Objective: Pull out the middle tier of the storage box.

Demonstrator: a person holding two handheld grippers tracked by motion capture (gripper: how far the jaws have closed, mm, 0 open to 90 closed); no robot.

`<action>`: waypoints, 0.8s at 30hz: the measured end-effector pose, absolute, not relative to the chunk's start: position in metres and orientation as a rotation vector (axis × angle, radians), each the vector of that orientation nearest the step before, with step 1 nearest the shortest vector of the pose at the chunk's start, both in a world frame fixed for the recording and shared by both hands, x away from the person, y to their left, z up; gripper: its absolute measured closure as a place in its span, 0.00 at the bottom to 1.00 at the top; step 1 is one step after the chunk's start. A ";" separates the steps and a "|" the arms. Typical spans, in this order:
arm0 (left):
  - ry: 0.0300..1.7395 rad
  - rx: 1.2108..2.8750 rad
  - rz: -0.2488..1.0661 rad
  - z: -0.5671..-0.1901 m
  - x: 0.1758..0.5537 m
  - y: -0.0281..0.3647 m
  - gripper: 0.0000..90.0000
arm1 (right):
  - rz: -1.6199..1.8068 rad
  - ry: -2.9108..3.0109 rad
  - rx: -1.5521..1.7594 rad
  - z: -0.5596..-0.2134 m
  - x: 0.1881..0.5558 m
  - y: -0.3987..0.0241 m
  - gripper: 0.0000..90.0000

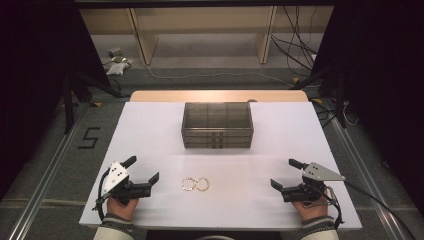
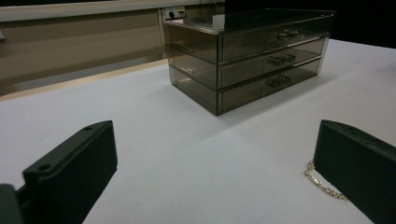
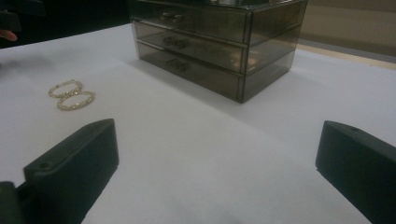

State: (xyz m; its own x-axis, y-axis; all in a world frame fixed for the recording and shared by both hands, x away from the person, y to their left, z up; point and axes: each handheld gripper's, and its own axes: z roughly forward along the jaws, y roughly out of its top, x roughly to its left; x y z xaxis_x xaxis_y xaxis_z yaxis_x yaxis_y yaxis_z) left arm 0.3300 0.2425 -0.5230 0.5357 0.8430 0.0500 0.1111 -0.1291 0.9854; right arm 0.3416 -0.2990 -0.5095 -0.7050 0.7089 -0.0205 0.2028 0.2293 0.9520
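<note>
A: What is sitting on the white table (image 1: 150,130) at this moment?

B: A smoky, see-through three-drawer organizer (image 1: 217,125) is standing toward the far middle of the table, with all three drawers looking pushed in. Nearer the person, two gold hoop earrings (image 1: 195,184) are lying flat side by side, touching or very nearly touching each other.

A: And where are the grippers resting?

B: The left gripper (image 1: 145,174) is sitting at the near left of the table, held by the person's left hand (image 1: 121,205), and it is pointing toward the earrings. The right gripper (image 1: 284,174) is mirroring it at the near right, held by the right hand (image 1: 312,207). The earrings are lying between the two, closer to the left one.

A: How are the jaws standing?

B: Both pairs are spread wide apart and gripping nothing. In the left gripper view, white table is showing between the two black jaws, and a bit of gold earring (image 2: 322,184) is peeking out just beside the right-hand jaw. In the right gripper view, the earrings (image 3: 71,95) are lying off to the upper left, well apart from the jaws, with the organizer (image 3: 215,42) standing beyond.
</note>
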 end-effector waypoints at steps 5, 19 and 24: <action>0.844 1.586 0.796 -0.523 0.329 0.245 0.00 | 1.462 2.062 0.825 -0.510 0.341 -0.297 0.00; 0.836 1.625 0.767 -0.524 0.330 0.241 0.14 | 1.444 2.070 0.840 -0.511 0.342 -0.296 0.01; 0.844 1.623 0.762 -0.524 0.330 0.242 0.14 | 1.421 2.092 0.860 -0.512 0.346 -0.293 0.01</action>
State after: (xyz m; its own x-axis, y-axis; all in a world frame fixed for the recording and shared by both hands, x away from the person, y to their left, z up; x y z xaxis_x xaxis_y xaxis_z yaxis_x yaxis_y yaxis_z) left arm 0.3302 0.2417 -0.5239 0.5395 0.8405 0.0503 0.1355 -0.1457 0.9800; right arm 0.3456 -0.2935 -0.5120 -0.6953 0.7181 -0.0312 0.2357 0.2688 0.9339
